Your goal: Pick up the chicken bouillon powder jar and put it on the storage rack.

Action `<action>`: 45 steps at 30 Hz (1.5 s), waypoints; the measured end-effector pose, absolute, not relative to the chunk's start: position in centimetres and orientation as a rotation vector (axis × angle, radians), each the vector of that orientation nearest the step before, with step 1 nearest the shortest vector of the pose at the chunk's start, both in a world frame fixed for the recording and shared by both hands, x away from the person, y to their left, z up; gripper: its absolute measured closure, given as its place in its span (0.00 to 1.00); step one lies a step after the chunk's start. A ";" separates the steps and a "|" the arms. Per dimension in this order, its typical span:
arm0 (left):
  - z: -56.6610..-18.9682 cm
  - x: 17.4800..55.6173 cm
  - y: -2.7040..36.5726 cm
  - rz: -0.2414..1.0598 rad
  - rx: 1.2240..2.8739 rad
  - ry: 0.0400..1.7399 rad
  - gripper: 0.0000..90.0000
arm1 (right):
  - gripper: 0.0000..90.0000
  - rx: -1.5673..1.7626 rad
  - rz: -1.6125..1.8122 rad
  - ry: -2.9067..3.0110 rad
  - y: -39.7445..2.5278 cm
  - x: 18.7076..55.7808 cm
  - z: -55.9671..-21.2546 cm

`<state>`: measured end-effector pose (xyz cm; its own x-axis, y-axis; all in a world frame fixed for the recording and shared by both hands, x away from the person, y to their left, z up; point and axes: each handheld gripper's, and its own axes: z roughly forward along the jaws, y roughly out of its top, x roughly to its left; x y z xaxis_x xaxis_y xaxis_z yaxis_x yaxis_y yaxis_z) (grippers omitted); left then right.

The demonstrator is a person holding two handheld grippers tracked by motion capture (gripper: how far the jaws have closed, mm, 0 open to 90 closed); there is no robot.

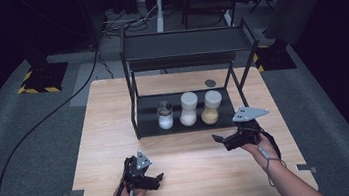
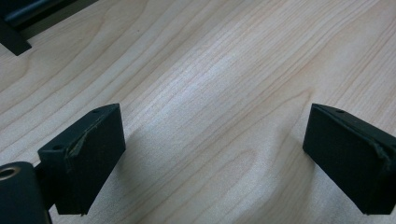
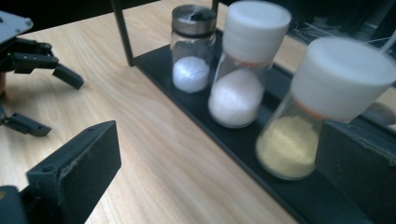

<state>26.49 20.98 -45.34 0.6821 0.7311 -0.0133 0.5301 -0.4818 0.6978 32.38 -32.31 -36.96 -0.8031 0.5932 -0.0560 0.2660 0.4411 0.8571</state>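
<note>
The right gripper (image 1: 224,139), jaws spread wide and empty, sits at centre right of the high view, near the yellow-powder jar (image 3: 322,109) on the black rack's (image 1: 140,112) lower shelf. The left gripper (image 1: 153,178), also open and empty, rests low on the worktop (image 1: 111,131). Nothing looks grasped yet; all three jars remain shelved.

My right gripper (image 3: 215,163) has its right jaw cut by the frame edge, and that jaw hides part of the yellow jar (image 3: 322,107), which is blurred. The left gripper's (image 2: 212,158) jaws run off the bottom edge.
</note>
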 end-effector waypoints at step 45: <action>-45.3 26.5 21.0 0.374 2.201 0.964 0.06 | 0.00 0.867 1.112 2.576 -31.7 32.2 -44.5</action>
